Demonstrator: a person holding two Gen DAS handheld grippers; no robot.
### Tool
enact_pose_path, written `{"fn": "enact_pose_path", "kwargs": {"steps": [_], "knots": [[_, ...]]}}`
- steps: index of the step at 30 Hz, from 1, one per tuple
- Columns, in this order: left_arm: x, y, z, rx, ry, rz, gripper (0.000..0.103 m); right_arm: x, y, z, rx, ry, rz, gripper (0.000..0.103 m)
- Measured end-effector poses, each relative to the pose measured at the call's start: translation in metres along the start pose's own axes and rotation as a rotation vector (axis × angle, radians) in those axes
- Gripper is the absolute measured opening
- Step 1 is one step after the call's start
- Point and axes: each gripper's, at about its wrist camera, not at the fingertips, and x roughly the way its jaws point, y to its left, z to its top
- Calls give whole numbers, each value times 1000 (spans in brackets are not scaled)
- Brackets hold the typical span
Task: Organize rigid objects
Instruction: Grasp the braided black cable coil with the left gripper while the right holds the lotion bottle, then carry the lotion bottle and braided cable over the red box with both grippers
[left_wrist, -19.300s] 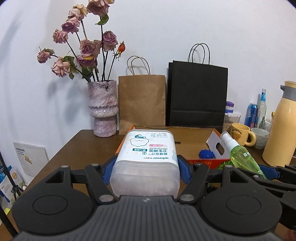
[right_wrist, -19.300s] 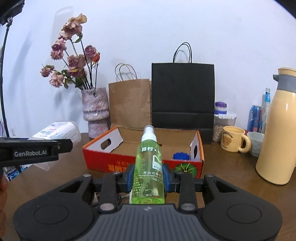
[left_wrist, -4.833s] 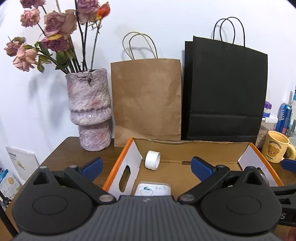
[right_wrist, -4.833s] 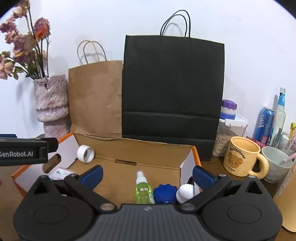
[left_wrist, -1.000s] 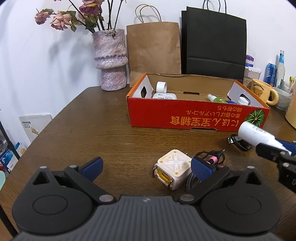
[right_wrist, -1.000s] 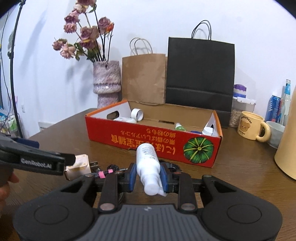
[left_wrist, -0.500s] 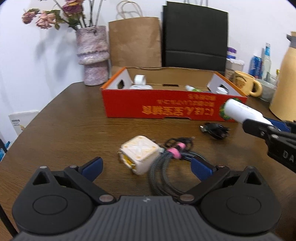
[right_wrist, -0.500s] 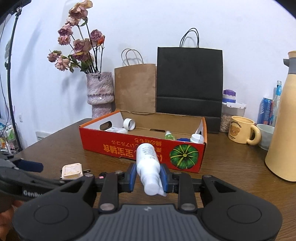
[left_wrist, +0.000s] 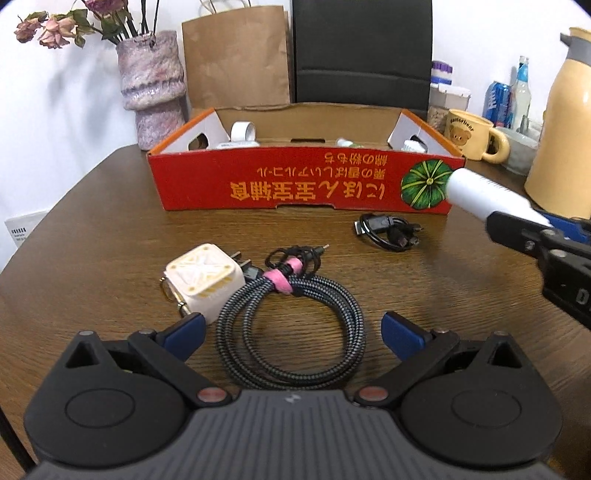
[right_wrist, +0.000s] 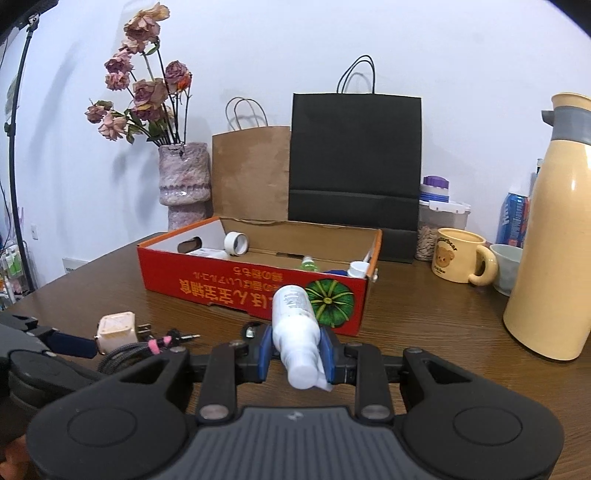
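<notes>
Right claw (right_wrist: 295, 354) grips white bottle (right_wrist: 295, 321); left view shows its tip only.

— Where's my left gripper (left_wrist: 291, 332) right now?

— Low over the table, tilted downward, blue pads spread wide apart with nothing pressed between them. In the right wrist view I see it at the lower left edge (right_wrist: 70, 345), one blue fingertip (right_wrist: 75, 346) poking forward.

— And my right gripper (right_wrist: 296, 356)?

— Clamped tight. Both blue pads press on the sides of a white bottle (right_wrist: 297, 336), which lies along the fingers, its flat bottom pointing forward and its capped end back toward my camera. From the left wrist view that gripper (left_wrist: 517, 225) reaches in from the right edge, angled only slightly downward, the bottle sticking out ahead of it.
</notes>
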Motion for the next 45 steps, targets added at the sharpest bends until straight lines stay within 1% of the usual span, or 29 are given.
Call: {"fn": "enact_pose_path", "kwargs": {"steps": [6, 11, 18, 20, 22, 31, 38, 45], "knots": [[13, -8, 0, 13, 37, 37, 103, -3, -10, -2, -2, -4, -7, 27], [20, 0, 1, -48, 48, 4, 103, -6, -9, -2, -5, -15, -6, 27], [19, 0, -1, -38, 36, 0, 103, -8, -7, -3, -6, -20, -7, 27], [18, -1, -1, -34, 33, -2, 101, -10, -6, -4, -6, -19, -6, 27], [16, -1, -2, -28, 22, -4, 92, -12, -4, -5, -8, -22, -5, 27], [10, -2, -4, -18, 3, -2, 90, -22, 2, -11, -7, -39, -20, 27], [-3, -4, -4, -5, -45, -7, 90, -24, 1, -11, 10, -45, -32, 27], [-19, -6, -4, 7, -94, -39, 90, -25, -1, -11, 28, -56, -46, 27]]}}
